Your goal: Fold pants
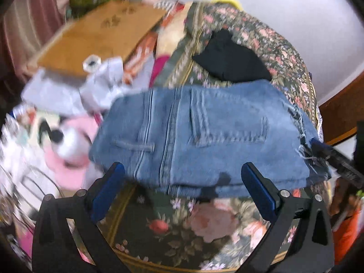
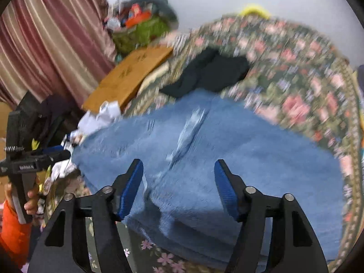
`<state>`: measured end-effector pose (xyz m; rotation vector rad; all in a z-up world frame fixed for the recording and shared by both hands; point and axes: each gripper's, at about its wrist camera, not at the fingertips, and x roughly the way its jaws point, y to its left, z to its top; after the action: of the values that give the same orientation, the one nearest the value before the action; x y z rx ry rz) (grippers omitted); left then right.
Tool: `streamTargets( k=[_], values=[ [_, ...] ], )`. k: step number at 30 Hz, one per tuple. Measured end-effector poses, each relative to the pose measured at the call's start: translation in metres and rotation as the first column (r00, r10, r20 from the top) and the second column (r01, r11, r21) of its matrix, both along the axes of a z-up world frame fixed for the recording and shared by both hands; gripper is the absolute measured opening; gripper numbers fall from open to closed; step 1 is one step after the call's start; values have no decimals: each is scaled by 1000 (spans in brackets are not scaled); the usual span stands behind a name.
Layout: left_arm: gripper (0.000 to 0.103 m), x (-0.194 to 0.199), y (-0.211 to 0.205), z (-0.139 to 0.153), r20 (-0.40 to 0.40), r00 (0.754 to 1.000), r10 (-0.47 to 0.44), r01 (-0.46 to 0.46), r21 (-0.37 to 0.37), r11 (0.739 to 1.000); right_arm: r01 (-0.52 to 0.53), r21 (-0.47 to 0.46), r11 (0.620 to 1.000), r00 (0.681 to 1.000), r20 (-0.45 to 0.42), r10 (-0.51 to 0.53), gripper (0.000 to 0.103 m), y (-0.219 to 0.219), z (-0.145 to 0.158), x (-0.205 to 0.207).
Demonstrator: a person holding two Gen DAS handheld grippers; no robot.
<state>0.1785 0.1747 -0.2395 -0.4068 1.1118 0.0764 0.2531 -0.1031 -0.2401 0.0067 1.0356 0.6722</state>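
I hold both tools over the bedspread point(image 1: 182, 227). The jeans point(image 1: 204, 134) lie on it as a folded bundle, directly ahead of both tools. My left hand-held gripper point(image 1: 182, 182) is open, jaws spread wide and empty, its tips level with the near folded edge. My right hand-held gripper point(image 2: 178, 177) is also open and empty, its tips over the denim point(image 2: 227, 159). In the left view the bundle's long axis runs across the view, left to right, with the frayed hem at the right end. The right tool appears nearer the cloth; the left stands just short of the edge. Judgement: most folding appears done; any further fold would close across that long axis. A black garment point(image 1: 229, 56) lies beyond the jeans.
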Motion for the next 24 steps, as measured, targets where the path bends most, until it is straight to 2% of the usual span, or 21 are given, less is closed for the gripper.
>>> streamTargets(
  k=[4,6,10,14,19,22,24],
  values=[
    [103,-1,3,-24,-82,997,-10,-3,-157,988,-36,-62,997,998,54,40,61,7,-2,-10],
    [103,1,0,-38,-134,990,-37,-1,-269,963,-43,-70,997,997,60,48,62,7,-2,-13],
    [103,11,-6,-47,-174,984,-42,-12,-298,955,-49,-70,996,997,61,54,62,7,-2,-11],
    [103,29,1,-58,-223,974,-28,-58,-369,928,-52,-48,997,997,56,55,62,6,-3,-9],
    [103,47,7,-67,-264,965,-12,-101,-411,906,-57,-29,998,997,47,58,62,4,-4,-7],
    [103,42,11,-64,-248,969,3,-114,-434,894,-60,-20,998,997,46,61,62,4,-4,-7],
    [103,31,15,-57,-205,978,25,-119,-460,880,-63,-11,998,997,44,63,62,3,-5,-7]
  ],
)
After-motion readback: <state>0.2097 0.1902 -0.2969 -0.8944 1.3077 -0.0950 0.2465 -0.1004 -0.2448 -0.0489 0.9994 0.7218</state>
